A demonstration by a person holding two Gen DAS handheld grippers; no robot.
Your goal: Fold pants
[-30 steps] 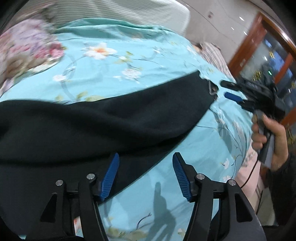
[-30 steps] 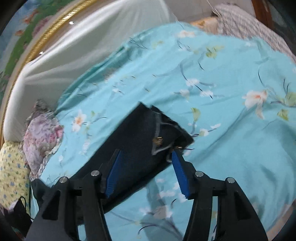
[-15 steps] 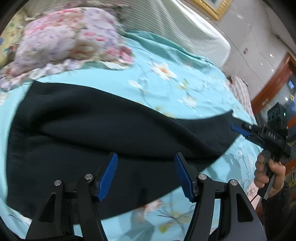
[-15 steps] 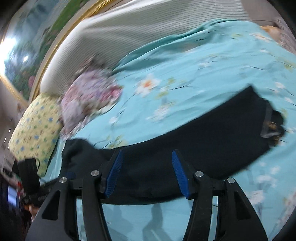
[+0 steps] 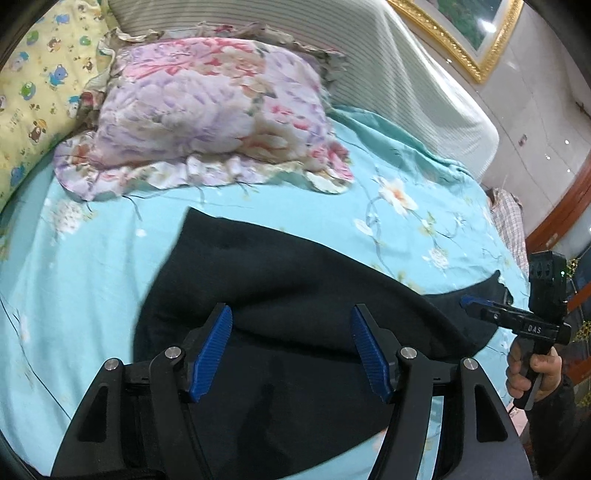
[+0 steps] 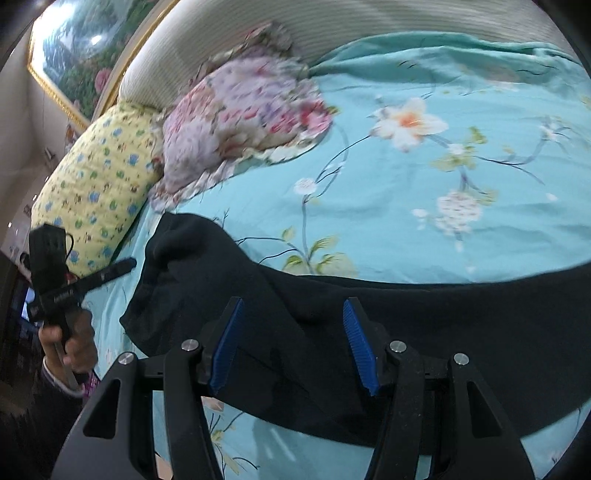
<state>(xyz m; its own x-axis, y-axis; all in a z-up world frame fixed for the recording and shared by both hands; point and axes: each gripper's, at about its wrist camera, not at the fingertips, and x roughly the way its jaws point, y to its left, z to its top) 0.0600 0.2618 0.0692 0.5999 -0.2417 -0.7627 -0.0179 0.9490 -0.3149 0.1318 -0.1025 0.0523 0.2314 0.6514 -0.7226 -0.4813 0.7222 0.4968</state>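
Note:
Black pants (image 5: 295, 280) lie stretched across the teal flowered bed sheet (image 5: 74, 258), with one end below the pillows. My left gripper (image 5: 291, 332) hovers over that end; its jaws are opening and nothing is between the blue pads (image 5: 218, 347). At the right edge, a hand holds my right gripper (image 5: 476, 304) over the pants' other end. In the right wrist view the pants (image 6: 461, 325) run off to the right. The right gripper (image 6: 291, 332) stands open above them, gripping nothing. The left gripper (image 6: 122, 266) shows at the far left.
A floral ruffled pillow (image 5: 207, 110) and a yellow cartoon-print pillow (image 5: 33, 85) lie at the head of the bed, against a striped headboard (image 5: 388, 74). A gold-framed painting (image 5: 461, 33) hangs above. Checked cloth (image 5: 509, 221) lies at the bed's far right edge.
Both grippers have swung along the pants toward the pillow end. The right gripper has left the waistband end. The left jaws have spread a little wider.

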